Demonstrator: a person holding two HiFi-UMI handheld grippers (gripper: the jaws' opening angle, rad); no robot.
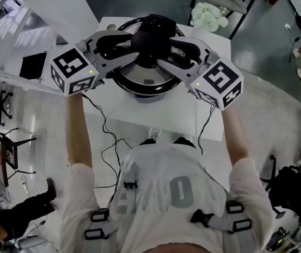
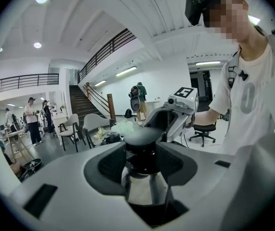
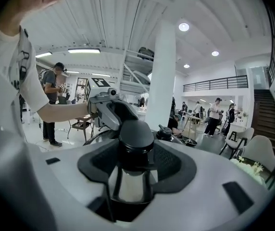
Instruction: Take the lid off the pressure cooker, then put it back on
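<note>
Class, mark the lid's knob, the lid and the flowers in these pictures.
knob [image 1: 151, 40]: head view, its black top.
lid [image 1: 142, 79]: head view, its steel surface.
flowers [image 1: 207, 16]: head view, the white blooms.

Steel lid [image 1: 142, 83], roughly level, dark-rimmed
Polished dome with a round black knob [image 1: 151, 38] standing upright at its centre (gripped from both sides); the pressure cooker's body beneath it is hidden in every view

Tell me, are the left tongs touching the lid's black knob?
Touching. The left gripper view shows the left tongs pressed against both sides of the black knob.
</note>
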